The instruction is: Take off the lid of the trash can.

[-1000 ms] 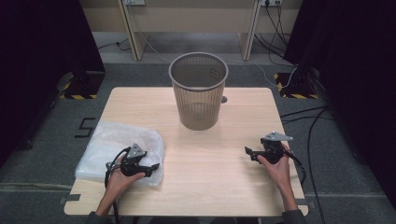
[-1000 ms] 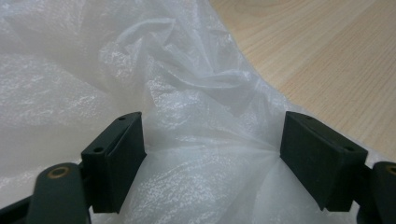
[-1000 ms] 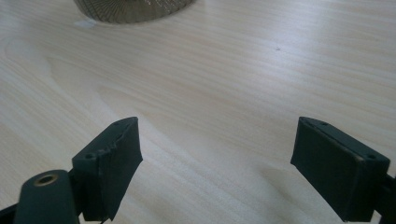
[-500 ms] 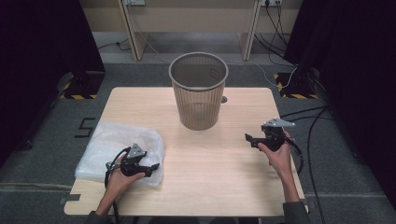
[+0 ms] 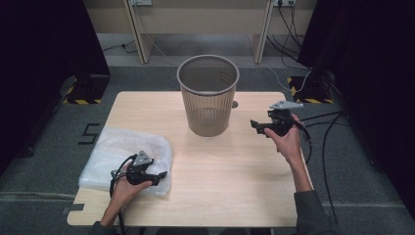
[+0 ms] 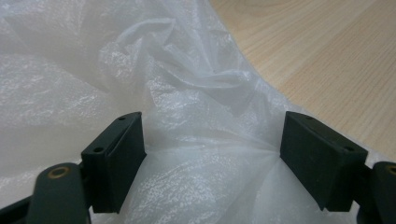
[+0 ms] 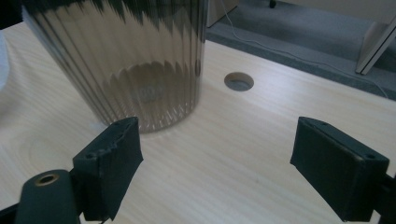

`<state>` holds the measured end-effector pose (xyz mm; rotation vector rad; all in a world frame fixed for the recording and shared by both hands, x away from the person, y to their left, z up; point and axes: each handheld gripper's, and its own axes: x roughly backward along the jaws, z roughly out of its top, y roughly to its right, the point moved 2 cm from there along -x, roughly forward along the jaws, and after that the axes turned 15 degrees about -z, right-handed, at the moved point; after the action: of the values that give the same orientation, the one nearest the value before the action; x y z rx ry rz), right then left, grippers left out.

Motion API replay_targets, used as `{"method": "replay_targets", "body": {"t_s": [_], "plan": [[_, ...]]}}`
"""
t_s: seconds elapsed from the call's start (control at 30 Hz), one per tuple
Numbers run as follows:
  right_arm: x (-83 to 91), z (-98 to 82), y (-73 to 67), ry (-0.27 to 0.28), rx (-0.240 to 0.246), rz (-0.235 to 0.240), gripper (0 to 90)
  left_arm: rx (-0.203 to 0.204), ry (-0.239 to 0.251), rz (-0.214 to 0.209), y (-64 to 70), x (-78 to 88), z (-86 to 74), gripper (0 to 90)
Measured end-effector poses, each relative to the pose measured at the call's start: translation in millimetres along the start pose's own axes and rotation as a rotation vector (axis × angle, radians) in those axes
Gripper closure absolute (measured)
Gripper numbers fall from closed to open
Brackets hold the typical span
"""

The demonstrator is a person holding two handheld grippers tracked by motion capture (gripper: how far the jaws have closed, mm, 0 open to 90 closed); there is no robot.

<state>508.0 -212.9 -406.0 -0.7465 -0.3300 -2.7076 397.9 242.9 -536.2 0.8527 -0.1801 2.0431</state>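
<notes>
While the clear plastic bag [image 5: 122, 159] lies crumpled at the lower left of the high view, on the table's [image 5: 230, 186] near-left corner, the left gripper [image 5: 155, 176] rests on its right edge. Seen from the left gripper view, the jaws stand spread wide, with the wrinkled film [image 6: 187, 116] bunched between them; the pads do not press on it. At the upper middle of the high view stands the mesh wastebasket [image 5: 208, 95], upright, with nothing visible inside. Right of it the right gripper [image 5: 255, 126] hangs above the table, jaws spread and holding nothing, pointing toward the basket. From the right gripper view the basket's wall [image 7: 121, 60] fills the upper left, a round cable hole [image 7: 238, 81] just beside it.
</notes>
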Motion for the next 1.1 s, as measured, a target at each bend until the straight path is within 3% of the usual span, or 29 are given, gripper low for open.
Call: {"method": "replay_targets", "body": {"t_s": [0.6,0.73,1.1], "plan": [[-18.1,67.7,7.8,0.002,-0.012,-0.008,17.1,0.004,0.002,-0.001,0.3,-0.1,0.1,21.0],[-21.6,80.8,8.8,0.013,-0.031,0.01,17.1,0.004,0.002,0.0,0.3,0.0,0.1,21.0],[-20.6,117.4,14.0,0.045,-0.057,-0.003,18.8,0.004,0.002,0.0,0.3,0.0,0.1,21.0]]}}
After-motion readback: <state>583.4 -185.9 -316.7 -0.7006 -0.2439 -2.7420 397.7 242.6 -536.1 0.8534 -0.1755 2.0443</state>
